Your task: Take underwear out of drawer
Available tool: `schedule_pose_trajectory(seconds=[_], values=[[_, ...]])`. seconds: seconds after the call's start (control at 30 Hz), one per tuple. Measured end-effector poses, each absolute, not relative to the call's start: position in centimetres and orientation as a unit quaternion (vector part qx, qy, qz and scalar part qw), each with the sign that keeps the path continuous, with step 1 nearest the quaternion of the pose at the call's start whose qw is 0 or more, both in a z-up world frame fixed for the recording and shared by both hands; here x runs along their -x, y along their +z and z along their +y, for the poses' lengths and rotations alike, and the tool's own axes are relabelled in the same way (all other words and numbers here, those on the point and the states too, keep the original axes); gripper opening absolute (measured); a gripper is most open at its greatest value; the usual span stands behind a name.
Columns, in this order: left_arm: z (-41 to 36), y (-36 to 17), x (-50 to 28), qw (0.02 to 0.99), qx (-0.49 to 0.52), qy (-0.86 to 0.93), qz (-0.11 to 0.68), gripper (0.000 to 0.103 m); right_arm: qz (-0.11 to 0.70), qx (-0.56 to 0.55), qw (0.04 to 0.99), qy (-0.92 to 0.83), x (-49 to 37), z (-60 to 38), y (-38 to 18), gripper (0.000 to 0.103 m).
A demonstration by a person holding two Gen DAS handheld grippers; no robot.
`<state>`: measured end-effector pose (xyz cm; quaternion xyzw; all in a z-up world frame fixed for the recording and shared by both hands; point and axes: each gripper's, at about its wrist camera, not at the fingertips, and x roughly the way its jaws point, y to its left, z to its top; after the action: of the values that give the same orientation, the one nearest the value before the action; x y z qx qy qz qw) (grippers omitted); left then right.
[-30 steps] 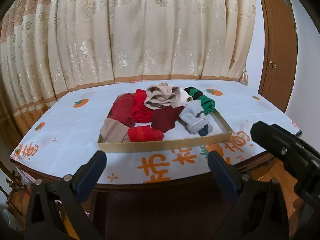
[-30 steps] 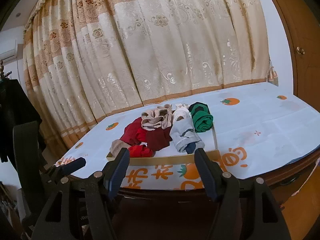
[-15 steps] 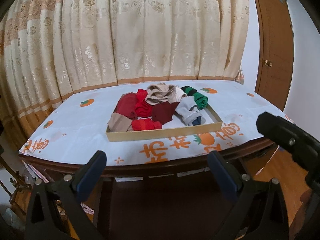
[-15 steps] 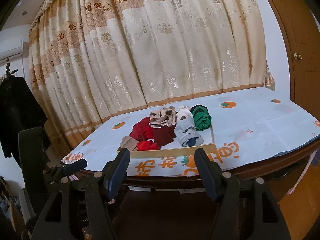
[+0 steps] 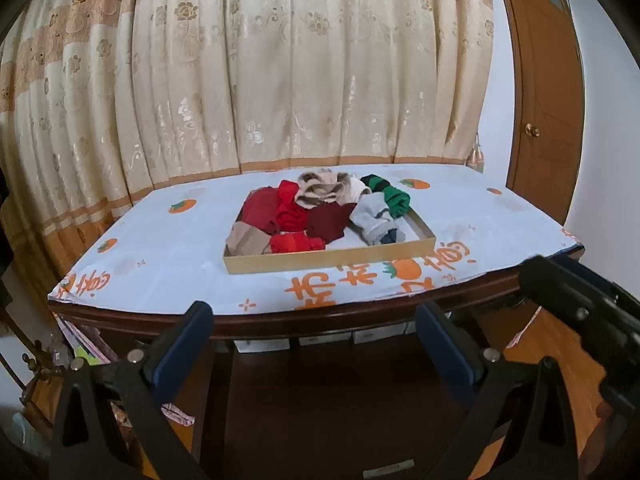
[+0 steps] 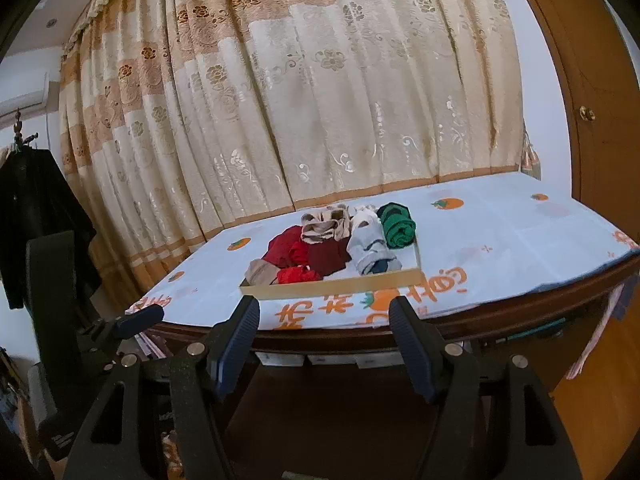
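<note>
Cream floral curtain [image 5: 280, 80], wooden door [image 5: 548, 92], white wall, tablecloth-covered table [image 6: 520, 240], perhaps a dark coat [image 6: 36, 216]

One drawer [image 5: 328, 258] sits on one table [image 5: 168, 272], holding a heap of roughly nine garments [image 5: 320, 216]: about four red or maroon, two tan, one cream, one grey, one green. Two grippers show, left [image 5: 316, 320] and right [image 6: 326, 316]. One curtain [image 5: 280, 80] and one door [image 5: 548, 92] stand behind.

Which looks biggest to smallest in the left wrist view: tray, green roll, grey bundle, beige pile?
1. Tray, by far.
2. Beige pile and grey bundle: too alike to rank.
3. Green roll, though it lies farther back, so unsure.
</note>
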<state>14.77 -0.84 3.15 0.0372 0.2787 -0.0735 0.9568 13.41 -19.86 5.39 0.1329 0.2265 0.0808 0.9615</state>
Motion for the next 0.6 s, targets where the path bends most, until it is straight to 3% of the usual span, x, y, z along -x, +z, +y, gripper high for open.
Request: schedule_pose_trajectory(seconds=[0.6], values=[[0.7, 3.2, -10.9, 0.962, -0.04, -0.056, 0.265, 0.103, 0.216, -0.127, 0.965, 0.082, -9.3, -18.4, 5.4, 0.07]])
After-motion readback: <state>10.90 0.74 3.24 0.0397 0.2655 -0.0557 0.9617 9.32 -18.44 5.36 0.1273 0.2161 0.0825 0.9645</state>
